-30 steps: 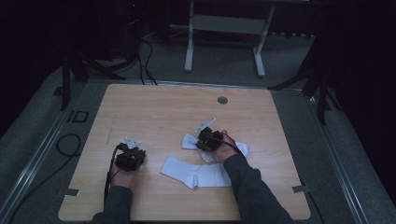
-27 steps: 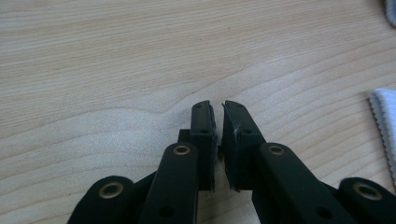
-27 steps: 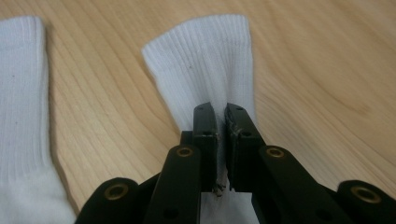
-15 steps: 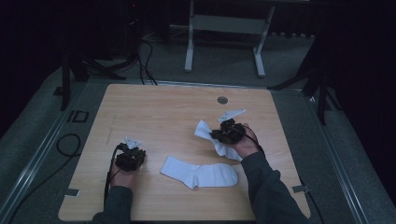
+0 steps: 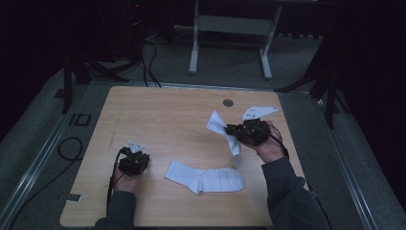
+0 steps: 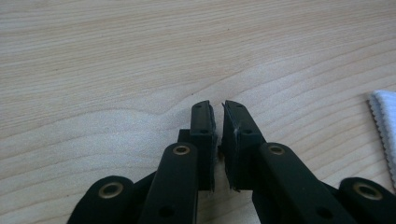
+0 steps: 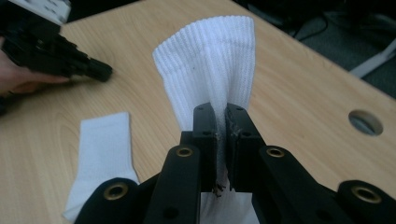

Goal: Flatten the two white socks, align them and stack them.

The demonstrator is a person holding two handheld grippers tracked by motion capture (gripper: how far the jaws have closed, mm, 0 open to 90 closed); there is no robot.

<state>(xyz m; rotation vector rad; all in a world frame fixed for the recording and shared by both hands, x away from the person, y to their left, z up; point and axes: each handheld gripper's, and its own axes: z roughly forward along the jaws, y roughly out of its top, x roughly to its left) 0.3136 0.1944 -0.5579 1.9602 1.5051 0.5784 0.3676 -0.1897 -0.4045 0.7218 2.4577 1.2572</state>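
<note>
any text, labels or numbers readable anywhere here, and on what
No readable text in these pictures.
The floor marking left of the table looks like a printed sign, too blurred to read.
The held sock, the flat sock, the left gripper and the right gripper carry no print that I can see.

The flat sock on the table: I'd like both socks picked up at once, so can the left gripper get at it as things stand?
Probably yes. The left gripper rests on the table beside the flat sock, jaws shut on nothing, with bare wood between them. The right gripper holds the other sock off to the side.
</note>
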